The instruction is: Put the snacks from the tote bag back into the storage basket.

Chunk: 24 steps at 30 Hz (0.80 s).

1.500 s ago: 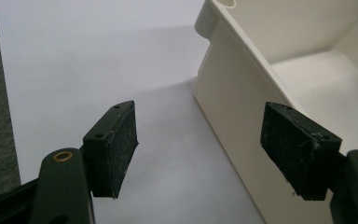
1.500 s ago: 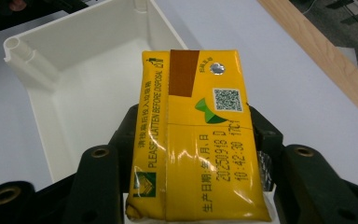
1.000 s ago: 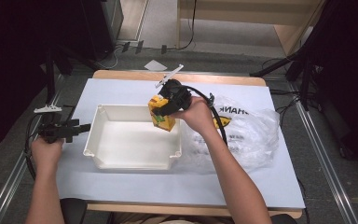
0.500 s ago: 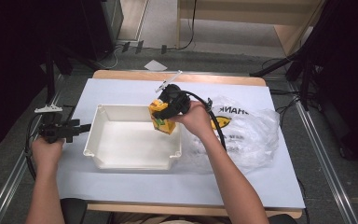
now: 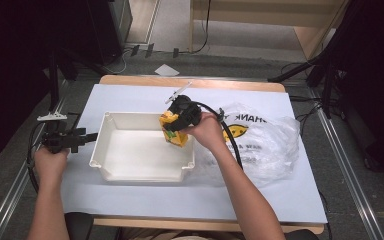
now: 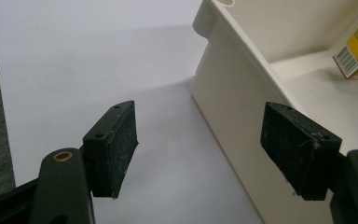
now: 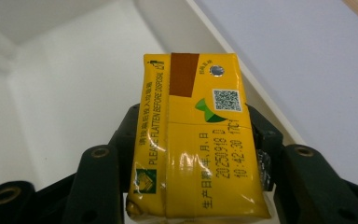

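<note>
The right claw [image 5: 172, 125] has sunk lower into the white tray [image 5: 130, 172], gripping the yellow drink carton [image 7: 196, 140] by its sides; its print reads clearly from the right gripper view. The left claw [image 6: 205, 154] gapes wide, apparently just beside the tray's outer wall.

- The yellow drink carton [image 7: 198, 140] carries "PLEASE FLATTEN BEFORE DISPOSAL" along one edge, with a line of Chinese characters beside it.
- Its top face has a printed date and time, "20250918 D" and "10:42:30", by more Chinese characters, and a QR code.
- The clear plastic bag [image 5: 260, 145] shows "THANK", seen upside down in the high view, above a yellow smiley face.
</note>
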Each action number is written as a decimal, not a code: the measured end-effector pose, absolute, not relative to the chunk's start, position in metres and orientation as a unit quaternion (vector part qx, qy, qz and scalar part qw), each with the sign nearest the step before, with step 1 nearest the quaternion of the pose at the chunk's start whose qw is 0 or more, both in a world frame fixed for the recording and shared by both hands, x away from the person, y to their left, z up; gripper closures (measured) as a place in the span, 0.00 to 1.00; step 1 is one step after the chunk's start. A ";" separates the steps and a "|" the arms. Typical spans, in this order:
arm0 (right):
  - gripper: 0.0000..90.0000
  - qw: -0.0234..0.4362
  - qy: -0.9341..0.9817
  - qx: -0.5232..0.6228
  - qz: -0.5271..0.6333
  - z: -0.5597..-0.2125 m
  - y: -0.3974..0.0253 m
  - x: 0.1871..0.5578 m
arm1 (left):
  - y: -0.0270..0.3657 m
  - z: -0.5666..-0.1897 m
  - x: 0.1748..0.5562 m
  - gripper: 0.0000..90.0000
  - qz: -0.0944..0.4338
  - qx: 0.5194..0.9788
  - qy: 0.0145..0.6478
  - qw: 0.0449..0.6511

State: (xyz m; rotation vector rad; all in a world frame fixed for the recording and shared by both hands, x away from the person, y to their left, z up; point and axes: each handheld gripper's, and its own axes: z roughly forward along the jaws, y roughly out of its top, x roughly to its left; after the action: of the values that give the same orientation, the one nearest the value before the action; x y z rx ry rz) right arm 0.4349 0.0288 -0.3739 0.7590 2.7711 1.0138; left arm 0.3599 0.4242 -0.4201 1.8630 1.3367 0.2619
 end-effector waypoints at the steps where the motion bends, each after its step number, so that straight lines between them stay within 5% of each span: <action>1: 0.58 0.047 0.909 0.248 0.331 -0.375 0.030 0.435 | 0.424 -0.420 0.360 0.32 0.104 0.738 0.530 0.405; 24: 0.57 0.058 0.906 0.258 0.331 -0.392 0.024 0.440 | 0.423 -0.421 0.360 0.32 0.102 0.741 0.528 0.402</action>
State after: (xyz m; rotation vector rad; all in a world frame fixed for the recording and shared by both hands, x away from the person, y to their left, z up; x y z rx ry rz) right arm 0.4399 0.0235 -0.3924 0.7805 2.7454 1.0029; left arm 0.3604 0.4226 -0.4206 1.8717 1.3351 0.2566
